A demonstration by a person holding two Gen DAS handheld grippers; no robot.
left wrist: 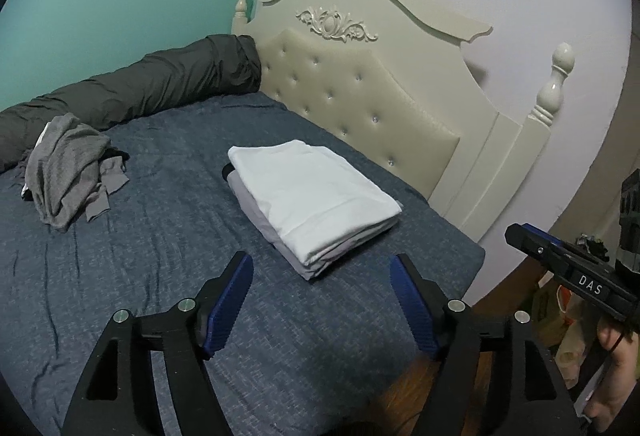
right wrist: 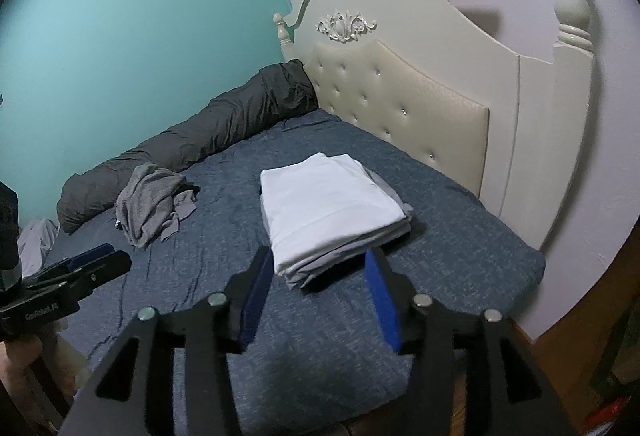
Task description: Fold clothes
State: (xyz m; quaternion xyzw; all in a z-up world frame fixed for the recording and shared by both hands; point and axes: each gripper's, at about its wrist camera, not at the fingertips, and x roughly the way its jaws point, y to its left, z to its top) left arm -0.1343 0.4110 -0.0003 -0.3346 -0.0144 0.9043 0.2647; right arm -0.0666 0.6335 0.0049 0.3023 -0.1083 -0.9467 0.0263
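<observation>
- Folded stack [left wrist: 316, 200] w/ white shirt on top, greys under, lies on bed [left wrist: 160, 276] near headboard [left wrist: 360, 96].
- Crumpled grey clothes [left wrist: 68, 176] well apart, by dark rolled blanket [left wrist: 140, 84] along teal wall.
- Left tongs [left wrist: 322, 268] apart, nothing btwn, short of stack.
- Right tongs [right wrist: 316, 264] apart, empty, just before stack edge.
- Nothing btwn tongs & stack.
</observation>
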